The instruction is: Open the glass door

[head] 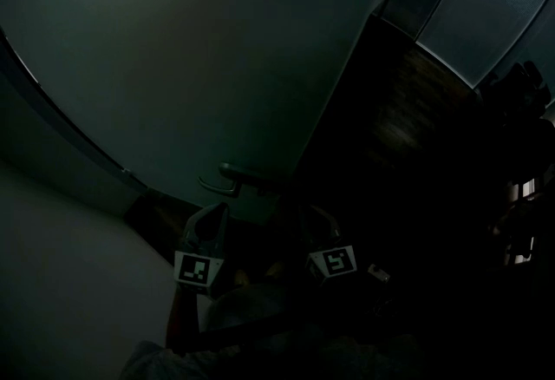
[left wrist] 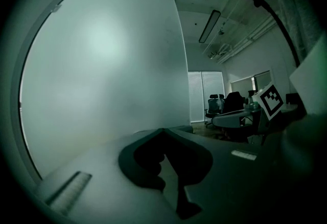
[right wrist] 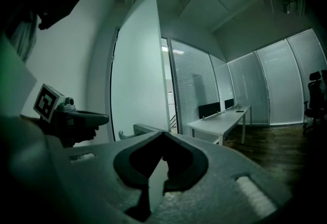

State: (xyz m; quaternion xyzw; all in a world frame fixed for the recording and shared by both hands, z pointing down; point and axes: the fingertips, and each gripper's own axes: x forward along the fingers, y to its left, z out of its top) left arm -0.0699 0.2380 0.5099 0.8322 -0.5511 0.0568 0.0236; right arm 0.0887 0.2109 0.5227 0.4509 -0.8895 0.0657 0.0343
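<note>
A dim office lies under greenish half-light, with slatted blinds (right wrist: 191,80) along the far wall and dark wood floor beyond. The frosted glass door (head: 199,57) fills most of the head view. Its free edge stands clear of the frame, so a gap shows through to the room past it. Its lever handle (head: 227,172) sits low on the panel, just above the two tools.

The left gripper (left wrist: 163,132) faces the frosted pane with its jaws together and nothing between them. The right gripper (right wrist: 162,135) looks past the door's edge into the room, its jaws also closed and empty. Neither touches the handle, as far as the dark pictures show.

The door seems unlatched and partly swung, so the step in hand looks like widening the opening. That calls for a steady push on the panel or the handle, kept away from the glass edge.
</note>
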